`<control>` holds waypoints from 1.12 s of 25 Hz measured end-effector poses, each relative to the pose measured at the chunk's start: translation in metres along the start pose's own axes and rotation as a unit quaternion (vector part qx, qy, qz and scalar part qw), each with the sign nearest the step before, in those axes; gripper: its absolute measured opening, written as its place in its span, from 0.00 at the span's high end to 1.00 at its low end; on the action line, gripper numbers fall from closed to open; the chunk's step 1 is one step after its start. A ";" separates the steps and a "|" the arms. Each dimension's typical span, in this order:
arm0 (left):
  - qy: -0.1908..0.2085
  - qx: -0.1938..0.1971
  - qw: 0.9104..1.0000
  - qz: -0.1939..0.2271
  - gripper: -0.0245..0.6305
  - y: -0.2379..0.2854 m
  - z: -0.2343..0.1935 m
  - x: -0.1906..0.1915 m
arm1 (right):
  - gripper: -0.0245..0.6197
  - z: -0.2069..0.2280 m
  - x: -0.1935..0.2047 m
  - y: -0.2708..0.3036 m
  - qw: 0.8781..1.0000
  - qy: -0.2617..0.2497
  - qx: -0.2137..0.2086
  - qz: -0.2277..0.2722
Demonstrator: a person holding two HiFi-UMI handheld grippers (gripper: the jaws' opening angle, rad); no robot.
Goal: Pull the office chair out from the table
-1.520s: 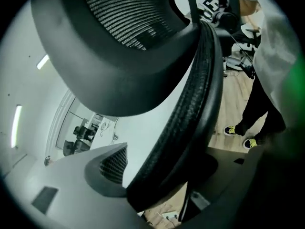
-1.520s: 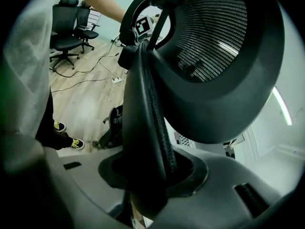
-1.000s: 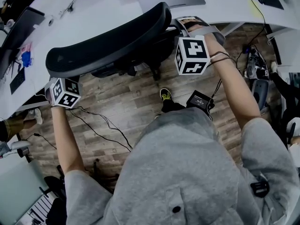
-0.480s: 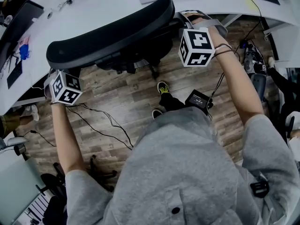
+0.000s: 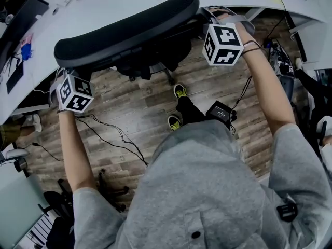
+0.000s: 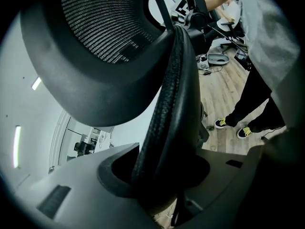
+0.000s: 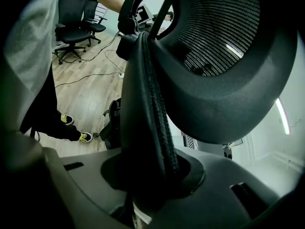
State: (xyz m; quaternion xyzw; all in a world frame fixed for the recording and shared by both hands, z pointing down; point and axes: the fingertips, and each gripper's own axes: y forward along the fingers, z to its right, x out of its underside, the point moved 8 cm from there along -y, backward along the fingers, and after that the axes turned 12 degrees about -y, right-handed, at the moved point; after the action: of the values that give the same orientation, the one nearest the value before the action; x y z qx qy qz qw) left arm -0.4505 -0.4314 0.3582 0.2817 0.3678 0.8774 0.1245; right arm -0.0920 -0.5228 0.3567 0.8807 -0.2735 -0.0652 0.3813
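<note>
The black office chair's curved backrest (image 5: 124,35) stands in front of the white table (image 5: 104,4) in the head view. My left gripper (image 5: 66,75) grips the backrest's left end, its marker cube just below. My right gripper (image 5: 218,21) grips the right end near the table edge. In the left gripper view the backrest's padded edge (image 6: 164,123) runs down between the jaws of my left gripper (image 6: 162,175), which press on it. The right gripper view shows the same edge (image 7: 147,123) wedged in my right gripper (image 7: 152,175), with the mesh back (image 7: 219,32) above.
Cables (image 5: 111,139) and a black box (image 5: 220,111) lie on the wooden floor by the person's shoes (image 5: 179,91). Bags and gear (image 5: 280,61) sit at the right under the table. Other office chairs (image 7: 71,13) stand behind.
The table has slid up and partly out of the head view, and the keyboard is gone from it. The chair back and both grippers came away together. A second shoe has appeared.
</note>
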 end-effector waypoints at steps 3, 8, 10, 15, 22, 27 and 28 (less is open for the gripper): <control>-0.001 -0.003 1.000 0.003 0.68 -0.004 0.005 0.000 | 0.76 -0.005 -0.001 -0.006 1.000 0.001 0.002 -0.001; -0.003 -0.004 1.000 0.002 0.68 -0.008 0.008 0.001 | 0.76 -0.008 -0.002 -0.009 1.000 0.002 0.001 0.002; -0.002 -0.003 1.000 0.002 0.68 -0.007 0.007 -0.001 | 0.76 -0.007 -0.001 -0.010 1.000 0.003 0.002 0.001; -0.003 0.000 1.000 0.002 0.68 -0.005 0.004 0.003 | 0.76 -0.004 -0.004 -0.007 1.000 0.005 0.004 0.001; -0.002 0.002 1.000 0.001 0.68 -0.004 0.002 -0.002 | 0.76 0.000 0.001 -0.006 1.000 0.004 0.006 0.004; -0.003 0.004 1.000 0.003 0.68 -0.004 -0.001 -0.003 | 0.76 0.002 0.001 -0.007 1.000 0.002 0.011 0.009; -0.004 0.004 1.000 0.002 0.68 -0.004 0.000 -0.002 | 0.76 0.002 0.001 -0.007 1.000 0.001 0.011 0.010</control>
State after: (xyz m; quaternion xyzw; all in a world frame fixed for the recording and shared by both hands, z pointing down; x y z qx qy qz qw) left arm -0.4485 -0.4294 0.3541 0.2867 0.3700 0.8751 0.1228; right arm -0.0891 -0.5203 0.3500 0.8820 -0.2830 -0.0572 0.3725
